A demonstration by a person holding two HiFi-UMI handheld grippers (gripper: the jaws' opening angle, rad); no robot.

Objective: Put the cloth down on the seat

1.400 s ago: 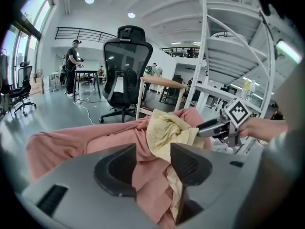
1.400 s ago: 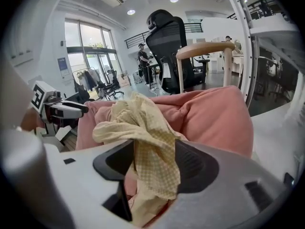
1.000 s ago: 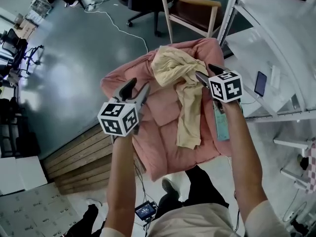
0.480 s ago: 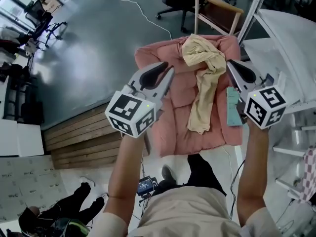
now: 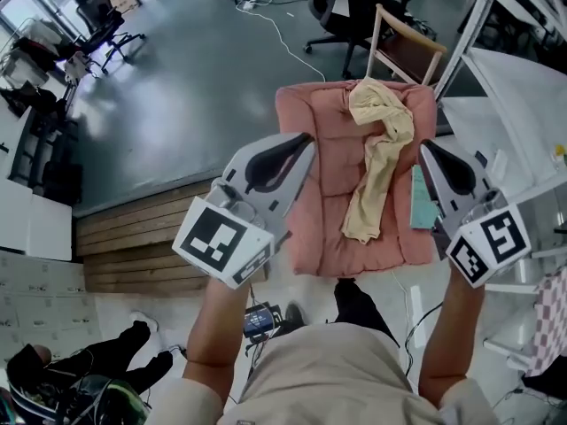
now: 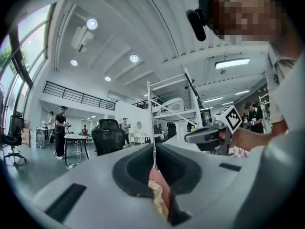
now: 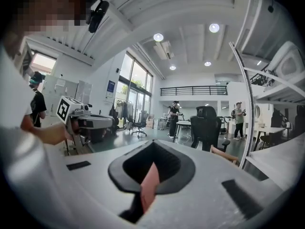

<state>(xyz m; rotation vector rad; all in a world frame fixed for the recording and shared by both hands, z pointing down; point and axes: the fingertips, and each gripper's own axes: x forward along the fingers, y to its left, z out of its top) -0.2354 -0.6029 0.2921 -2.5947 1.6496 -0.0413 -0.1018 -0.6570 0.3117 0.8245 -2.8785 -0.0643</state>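
The yellow cloth [image 5: 379, 153] lies crumpled at the back of the pink cushioned seat [image 5: 321, 180], with one strip trailing towards the front. Both grippers are held high, near the head camera and well above the seat. My left gripper [image 5: 299, 142] is shut with nothing in it, over the seat's left edge. My right gripper [image 5: 425, 150] is also shut and empty, over the right edge. In the left gripper view the shut jaws [image 6: 153, 149] show only a sliver of pink and yellow through their slit. The right gripper view shows its shut jaws [image 7: 152, 150] pointing into the room.
A wooden chair [image 5: 403, 47] and a black office chair [image 5: 345, 11] stand behind the seat. White shelving [image 5: 518, 87] is on the right. A teal item [image 5: 421, 200] lies along the seat's right side. Wooden boards [image 5: 133, 246] lie at the left.
Both grippers have closed and risen away from the seat towards the camera. The cloth stays lying on the cushion, free of the right gripper.
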